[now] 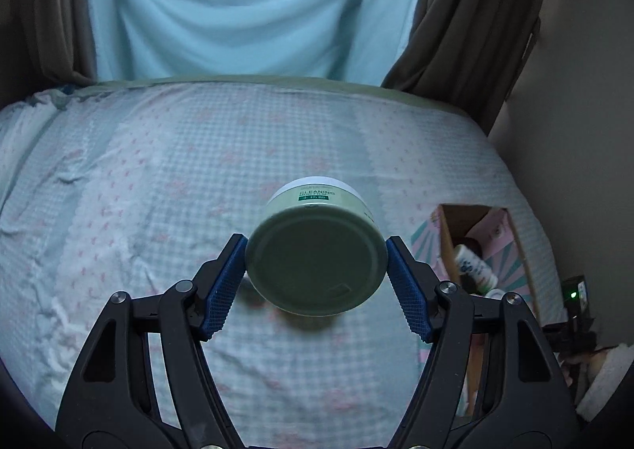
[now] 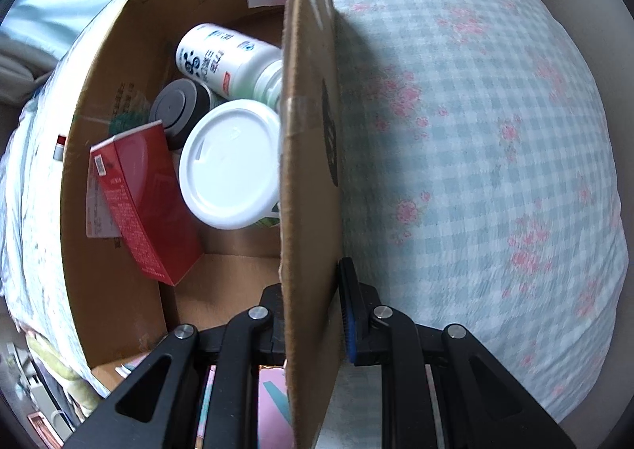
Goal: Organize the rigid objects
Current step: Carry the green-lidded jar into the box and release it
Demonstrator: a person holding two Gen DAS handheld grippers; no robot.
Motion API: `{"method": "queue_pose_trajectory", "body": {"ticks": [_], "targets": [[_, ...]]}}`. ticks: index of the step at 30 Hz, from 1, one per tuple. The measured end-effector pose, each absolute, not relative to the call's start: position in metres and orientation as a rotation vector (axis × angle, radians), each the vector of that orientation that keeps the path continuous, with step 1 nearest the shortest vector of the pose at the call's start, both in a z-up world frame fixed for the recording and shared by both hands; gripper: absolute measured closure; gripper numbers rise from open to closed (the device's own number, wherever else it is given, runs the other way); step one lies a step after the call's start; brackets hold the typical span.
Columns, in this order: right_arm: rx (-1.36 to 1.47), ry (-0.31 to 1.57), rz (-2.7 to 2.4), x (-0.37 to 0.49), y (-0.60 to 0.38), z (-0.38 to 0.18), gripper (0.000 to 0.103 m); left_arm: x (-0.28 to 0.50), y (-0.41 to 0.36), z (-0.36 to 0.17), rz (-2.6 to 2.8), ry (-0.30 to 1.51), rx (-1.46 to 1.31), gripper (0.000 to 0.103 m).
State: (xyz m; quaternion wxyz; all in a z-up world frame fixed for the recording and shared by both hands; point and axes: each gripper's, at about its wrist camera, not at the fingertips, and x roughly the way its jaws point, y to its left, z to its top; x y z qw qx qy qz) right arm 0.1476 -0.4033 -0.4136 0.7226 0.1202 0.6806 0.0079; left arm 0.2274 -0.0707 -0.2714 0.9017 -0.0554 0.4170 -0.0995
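Left claw (image 1: 316,251): I pinched the green jar (image 1: 316,258) above the bed (image 1: 138,191).
Right claw (image 2: 313,310): I clamped the box (image 2: 309,171) wall.

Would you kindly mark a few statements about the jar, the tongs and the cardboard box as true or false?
1. The left tongs grip a green jar above the bed. True.
2. The right tongs hang free. False: they clamp the cardboard box wall.
3. The box holds a red carton. True.
4. The white bottle stands upright on the bed. False: it lies tilted inside the box.
5. A white lid shows in the box. True.
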Motion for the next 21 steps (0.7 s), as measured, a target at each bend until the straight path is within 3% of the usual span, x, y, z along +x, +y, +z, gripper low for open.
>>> {"method": "queue_pose_trajectory", "body": {"ticks": [10,21], "targets": [[0.256,1.514,0.061,0.158,-0.395,-0.419,0.085,0.24,-0.214,-0.238,-0.365,0.849,-0.092,0.035],[0.253,1.508,0.07,0.152,-0.402,-0.423,0.085,0.261,-0.323,-0.301,-0.487,0.949,-0.055,0.035]]}}
